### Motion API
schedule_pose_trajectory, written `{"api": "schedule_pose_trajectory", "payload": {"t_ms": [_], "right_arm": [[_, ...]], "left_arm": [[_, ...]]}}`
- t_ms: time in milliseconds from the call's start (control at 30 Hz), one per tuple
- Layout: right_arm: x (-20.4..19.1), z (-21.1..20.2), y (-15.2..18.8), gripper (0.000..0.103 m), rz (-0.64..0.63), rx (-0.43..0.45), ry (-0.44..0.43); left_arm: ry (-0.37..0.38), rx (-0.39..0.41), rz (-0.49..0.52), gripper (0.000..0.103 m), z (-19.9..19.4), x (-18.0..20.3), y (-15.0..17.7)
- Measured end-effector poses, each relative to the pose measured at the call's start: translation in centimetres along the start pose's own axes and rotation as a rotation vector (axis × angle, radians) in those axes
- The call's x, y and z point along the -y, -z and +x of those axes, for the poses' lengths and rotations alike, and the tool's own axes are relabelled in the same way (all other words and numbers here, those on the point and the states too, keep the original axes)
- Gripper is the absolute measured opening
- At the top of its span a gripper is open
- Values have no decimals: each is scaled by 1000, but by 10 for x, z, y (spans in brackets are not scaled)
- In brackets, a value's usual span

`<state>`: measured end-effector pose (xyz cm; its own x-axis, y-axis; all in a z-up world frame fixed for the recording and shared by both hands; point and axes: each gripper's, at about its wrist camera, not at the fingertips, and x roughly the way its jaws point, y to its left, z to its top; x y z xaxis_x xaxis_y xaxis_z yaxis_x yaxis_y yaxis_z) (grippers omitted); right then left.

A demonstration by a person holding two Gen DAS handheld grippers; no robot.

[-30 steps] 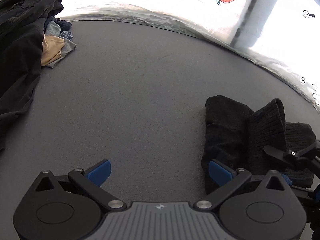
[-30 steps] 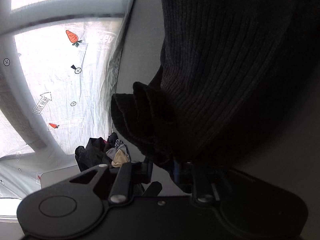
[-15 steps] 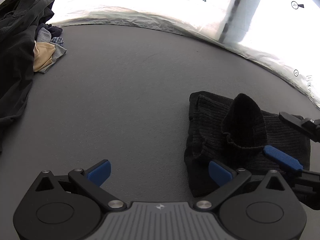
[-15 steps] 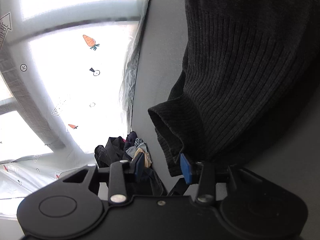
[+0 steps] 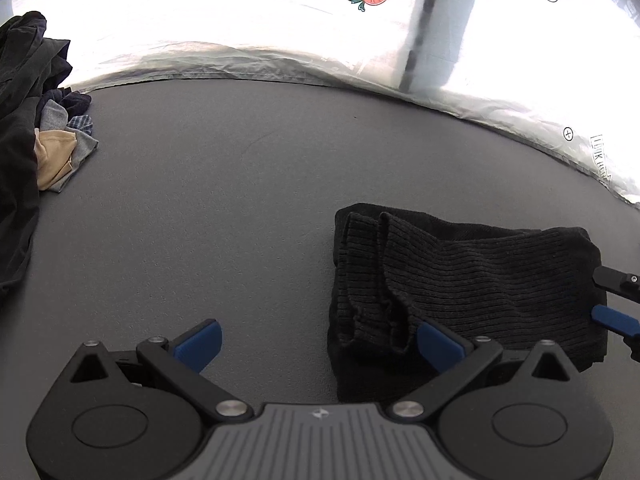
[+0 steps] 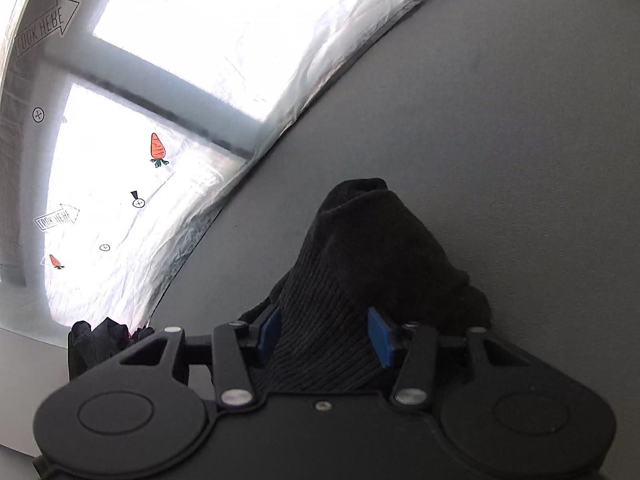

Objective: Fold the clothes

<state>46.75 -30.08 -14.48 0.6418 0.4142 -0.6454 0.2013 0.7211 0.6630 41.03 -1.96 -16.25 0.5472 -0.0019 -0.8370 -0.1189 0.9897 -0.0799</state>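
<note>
Lying folded on the grey table (image 5: 248,184), the black knit garment (image 5: 472,280) sits between the spread-wide right tool (image 6: 324,330), beside the equally wide left tool (image 5: 318,346).

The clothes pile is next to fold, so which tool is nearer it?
Left. The left tool is open over the grey table, with the pile ahead to its left. The right tool is open around the black sweater, farther off.

We see our right gripper (image 6: 326,330) spread wide over a black ribbed knit garment (image 6: 372,264) bunched on the grey table (image 6: 500,120).
</note>
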Motion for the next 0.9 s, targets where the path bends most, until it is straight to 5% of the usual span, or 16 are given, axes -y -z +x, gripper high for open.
{"api": "schedule_pose_trajectory", "payload": {"t_ms": [133, 233, 433, 500, 733, 900], "right_arm": [[23, -2, -13, 51, -204, 97, 159], [30, 15, -16, 52, -258, 80, 226], [59, 26, -10, 54, -160, 3, 119], [68, 27, -9, 63, -100, -19, 69], [72, 40, -8, 64, -123, -49, 97], [64, 44, 0, 77, -173, -40, 103]], "left_arm": [[0, -11, 35, 103, 13, 8, -6], [8, -29, 29, 103, 26, 9, -10], [38, -50, -14, 103, 45, 2, -14], [67, -65, -57, 103, 51, -2, -12], [125, -87, -178, 103, 60, -15, -8], [123, -77, -160, 103, 60, -11, -7]]}}
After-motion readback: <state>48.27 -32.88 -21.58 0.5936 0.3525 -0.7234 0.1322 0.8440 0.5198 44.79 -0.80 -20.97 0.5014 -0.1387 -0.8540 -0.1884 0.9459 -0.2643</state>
